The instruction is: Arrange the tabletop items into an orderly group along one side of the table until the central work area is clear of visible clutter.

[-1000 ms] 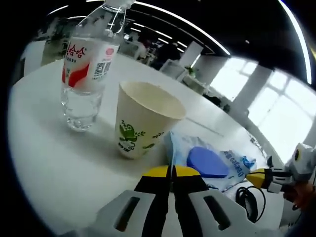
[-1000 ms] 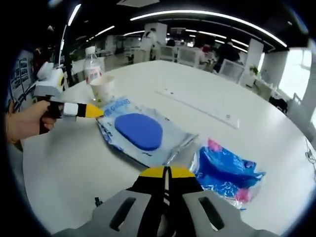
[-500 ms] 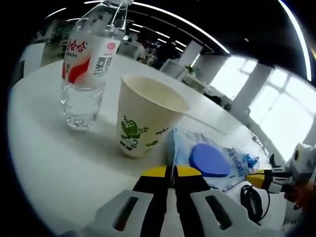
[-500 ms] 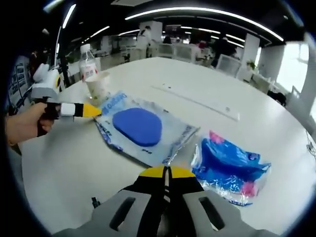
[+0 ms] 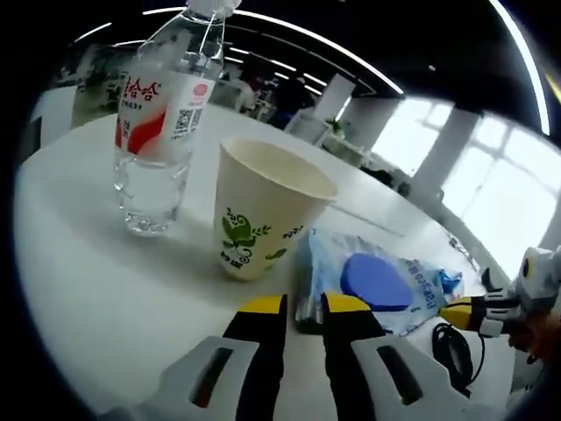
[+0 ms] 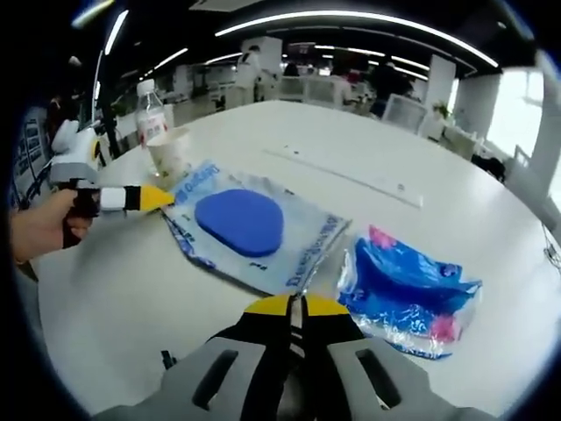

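Fingers of the left gripper stand slightly spread, aimed at the near corner of a clear packet with a blue pad, seemingly ready to pinch it. Just beside it stand a paper cup and water bottle at the white surface's edge. The right gripper's fingers are pressed together, empty, near a crinkled blue bag.

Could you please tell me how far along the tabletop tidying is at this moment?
Done: clear water bottle and cream paper cup stand grouped. In hand: nothing; open left gripper approaches the clear packet with blue pad. Left: that packet and the crumpled blue wrapper mid-table.
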The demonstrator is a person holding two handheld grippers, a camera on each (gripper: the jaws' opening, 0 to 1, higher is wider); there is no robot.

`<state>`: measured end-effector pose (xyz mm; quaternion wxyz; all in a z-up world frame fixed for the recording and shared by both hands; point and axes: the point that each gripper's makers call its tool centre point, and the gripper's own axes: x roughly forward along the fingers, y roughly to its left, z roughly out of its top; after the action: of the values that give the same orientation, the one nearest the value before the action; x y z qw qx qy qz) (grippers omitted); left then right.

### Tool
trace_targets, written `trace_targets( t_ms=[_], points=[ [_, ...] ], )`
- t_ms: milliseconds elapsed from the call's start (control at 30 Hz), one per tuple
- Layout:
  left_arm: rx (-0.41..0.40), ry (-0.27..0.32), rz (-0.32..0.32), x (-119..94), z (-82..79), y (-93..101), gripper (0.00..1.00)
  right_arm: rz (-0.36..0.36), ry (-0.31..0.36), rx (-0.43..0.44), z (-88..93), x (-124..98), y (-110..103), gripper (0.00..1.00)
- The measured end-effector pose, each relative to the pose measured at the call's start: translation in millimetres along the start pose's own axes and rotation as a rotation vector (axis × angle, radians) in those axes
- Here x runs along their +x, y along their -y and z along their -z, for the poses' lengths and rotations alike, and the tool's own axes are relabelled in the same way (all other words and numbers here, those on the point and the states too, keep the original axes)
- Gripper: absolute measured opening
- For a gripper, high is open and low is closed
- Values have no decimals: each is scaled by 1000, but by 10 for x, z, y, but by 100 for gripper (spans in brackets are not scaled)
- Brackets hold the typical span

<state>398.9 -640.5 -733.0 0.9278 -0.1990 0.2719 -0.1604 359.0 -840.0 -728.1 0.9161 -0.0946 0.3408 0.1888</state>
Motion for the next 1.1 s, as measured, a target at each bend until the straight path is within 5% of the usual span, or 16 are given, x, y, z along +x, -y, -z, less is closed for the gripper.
trace_targets(
  t_ms=[167, 300, 533, 667, 1100],
  points=[
    [16, 0, 2, -62, 17, 9, 16, 0, 7, 24, -1, 1, 3, 1],
    [73, -19, 18, -49, 56, 21, 4, 5, 7, 49, 2, 16, 1, 0],
    [50, -9, 10, -3, 10, -3, 4, 7, 12, 72, -5, 29, 21, 0],
    [54, -10, -10, -37, 11, -40, 14, 1, 26, 162, -18, -16, 31, 2],
    [155, -8, 35, -296, 5, 40, 34, -12, 75, 171, -101, -293, 17, 28]
  ],
)
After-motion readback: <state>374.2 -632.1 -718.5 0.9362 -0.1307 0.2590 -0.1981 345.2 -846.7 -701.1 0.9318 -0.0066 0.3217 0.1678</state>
